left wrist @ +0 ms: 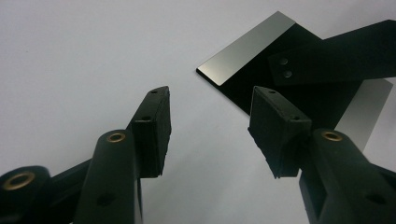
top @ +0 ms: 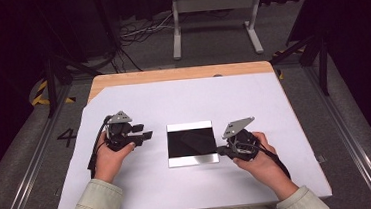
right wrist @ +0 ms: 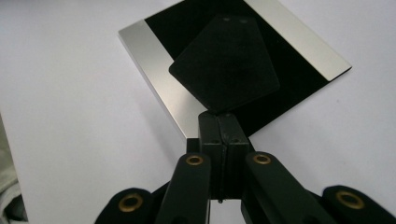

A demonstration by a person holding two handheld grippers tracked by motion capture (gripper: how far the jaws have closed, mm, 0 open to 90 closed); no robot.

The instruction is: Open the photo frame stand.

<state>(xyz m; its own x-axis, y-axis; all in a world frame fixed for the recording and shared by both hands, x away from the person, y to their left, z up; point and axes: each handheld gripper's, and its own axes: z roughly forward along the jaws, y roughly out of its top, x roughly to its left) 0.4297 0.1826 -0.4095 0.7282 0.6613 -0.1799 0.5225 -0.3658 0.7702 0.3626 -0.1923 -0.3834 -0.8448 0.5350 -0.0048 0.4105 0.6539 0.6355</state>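
A square black plate with silver strips along two edges [top: 193, 160] lies flat in the middle of the white sheet. My right gripper [top: 221, 151] sits at the plate's near right corner, shut on a thin flat black piece [right wrist: 224, 60] with two small holes at its far end. That piece reaches out over the dark plate [right wrist: 159, 70] from my right gripper's [right wrist: 223, 116] tips. Whether the piece touches the plate I cannot tell. My left gripper [top: 148, 131] rests left of the plate, open and empty. In its own view my left gripper [left wrist: 210, 100] faces the plate [left wrist: 247, 49] and the black piece [left wrist: 327, 56].
A white sheet [top: 145, 188] covers most of the wooden table [top: 171, 74]. Beyond the table's far edge stand a grey metal frame [top: 213, 4] and loose cables [top: 138, 33] on the floor. Both forearms come in from the near edge.
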